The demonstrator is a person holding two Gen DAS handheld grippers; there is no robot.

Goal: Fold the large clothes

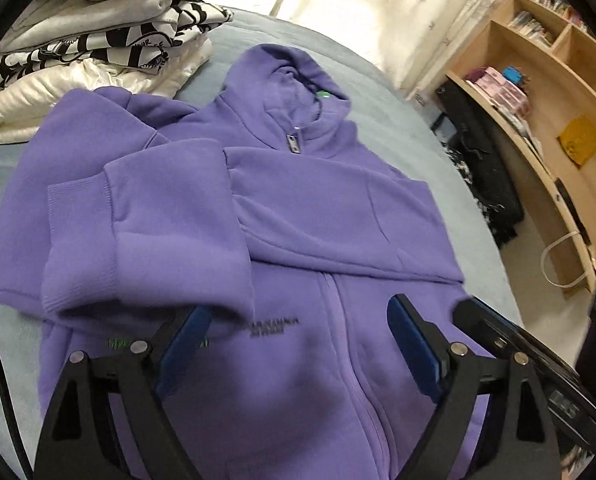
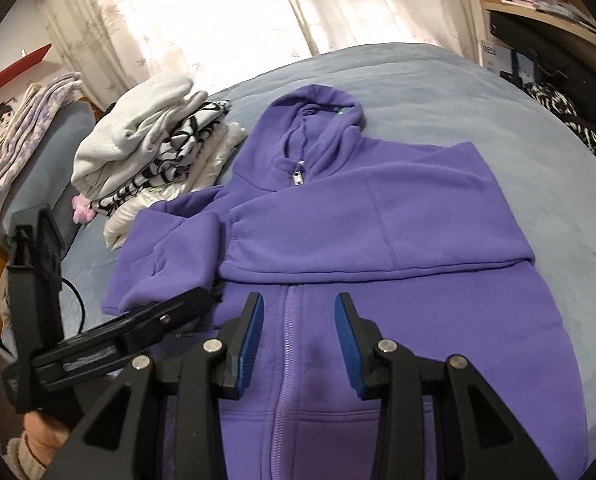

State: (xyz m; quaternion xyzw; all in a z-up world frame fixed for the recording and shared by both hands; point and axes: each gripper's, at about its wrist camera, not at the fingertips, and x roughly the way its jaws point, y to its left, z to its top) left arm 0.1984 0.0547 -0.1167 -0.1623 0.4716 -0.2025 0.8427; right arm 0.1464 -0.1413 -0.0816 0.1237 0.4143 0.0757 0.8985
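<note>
While the purple hoodie [image 2: 378, 240] lies face up on the blue-grey bed [image 2: 498, 92], we've got both grippers hanging over its lower front, near the zip [image 2: 285, 344]. Both sleeves are folded in across the chest: the one on the right of the picture lies flat across the middle, and the other one (a bit bunched at the cuff) sits beside it on the left. The hood points toward the curtains [image 2: 217, 8].

Our left gripper [image 1: 298, 344] has its blue pads spread wide apart with nothing between them, just hoodie fabric below. Our right gripper [image 2: 300, 336] is partly open, pads either side of the zip line, not pinching anything as far as we can see. Whether the tips touch the cloth we can't tell.

Just beside the hoodie's left shoulder there's a pile of folded clothes [image 2: 153, 152], grey on top, a black-and-white print under it, something white at the bottom. In the left camera there's a wooden shelf [image 1: 546, 92] off to the right.
</note>
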